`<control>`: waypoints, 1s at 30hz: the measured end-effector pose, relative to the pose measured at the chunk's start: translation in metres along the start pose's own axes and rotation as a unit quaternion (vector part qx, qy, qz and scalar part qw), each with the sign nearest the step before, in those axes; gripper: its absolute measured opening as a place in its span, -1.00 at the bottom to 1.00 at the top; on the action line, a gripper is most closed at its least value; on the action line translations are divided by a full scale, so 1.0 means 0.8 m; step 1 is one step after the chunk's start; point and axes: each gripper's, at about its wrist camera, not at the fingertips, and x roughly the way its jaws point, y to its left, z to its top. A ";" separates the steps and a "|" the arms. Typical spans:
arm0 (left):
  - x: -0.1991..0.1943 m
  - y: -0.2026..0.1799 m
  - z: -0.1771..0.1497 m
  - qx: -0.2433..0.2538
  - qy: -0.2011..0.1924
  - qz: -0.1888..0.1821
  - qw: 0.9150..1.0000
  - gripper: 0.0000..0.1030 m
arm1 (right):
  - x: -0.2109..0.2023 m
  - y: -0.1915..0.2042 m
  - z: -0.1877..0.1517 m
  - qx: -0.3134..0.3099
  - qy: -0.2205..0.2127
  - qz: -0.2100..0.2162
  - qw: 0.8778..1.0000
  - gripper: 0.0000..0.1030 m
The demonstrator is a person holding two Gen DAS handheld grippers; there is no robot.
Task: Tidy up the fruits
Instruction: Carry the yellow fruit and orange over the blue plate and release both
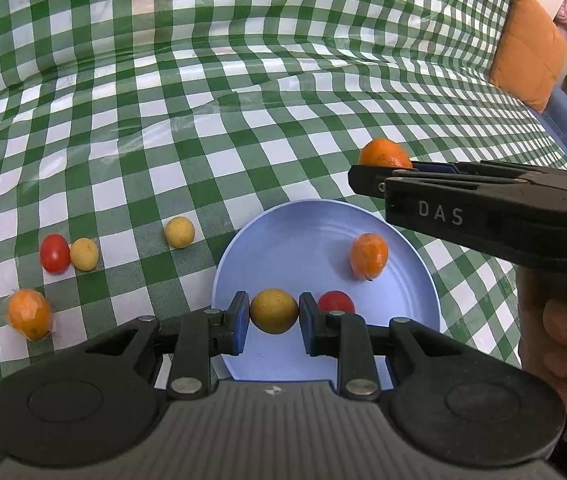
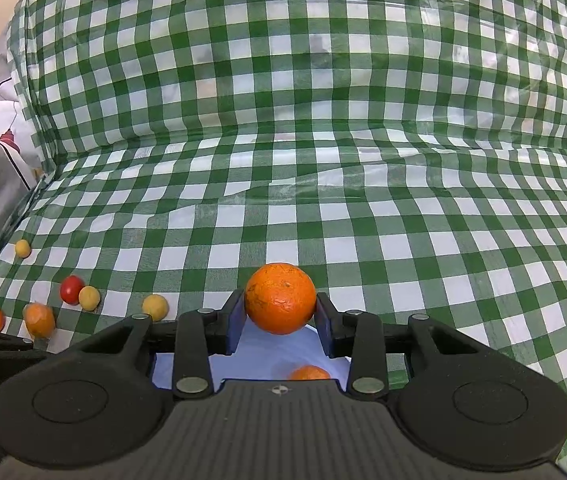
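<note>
Gripping a yellow fruit [image 1: 274, 311] over the blue plate [image 1: 303, 220], the left hand-held gripper [image 1: 274, 318] is loading while the right hand-held gripper [image 2: 280, 314] is clamping an orange [image 2: 280, 298] above it; both likely need releasing next.

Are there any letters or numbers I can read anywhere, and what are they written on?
"DAS": pale letters on the side of the black right gripper, seen from the left wrist camera.
A small round mark on the grey ridged body of the left gripper: a symbol, no letters.
Nothing else readable.
</note>
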 end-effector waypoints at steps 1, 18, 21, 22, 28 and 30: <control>0.000 0.000 0.000 0.001 0.000 -0.001 1.000 -0.43 | 0.000 0.000 0.000 -0.001 0.000 0.000 1.000 -0.25; 0.010 0.002 -0.005 0.007 0.021 0.006 1.000 -0.43 | 0.010 0.002 -0.007 -0.004 0.018 0.010 1.000 -0.25; 0.012 0.004 -0.005 0.005 0.028 0.006 1.000 -0.43 | 0.011 -0.001 -0.007 0.003 0.019 0.013 1.000 -0.25; 0.010 0.004 -0.003 0.005 0.028 0.002 1.000 -0.43 | 0.011 -0.001 -0.007 0.004 0.020 0.015 1.000 -0.25; 0.003 -0.002 0.000 0.014 0.025 -0.019 0.999 -0.43 | 0.022 0.001 -0.010 0.013 0.042 0.029 0.999 -0.24; 0.006 -0.004 -0.002 0.020 0.031 -0.019 0.999 -0.43 | 0.027 0.005 -0.012 0.008 0.056 0.037 0.998 -0.23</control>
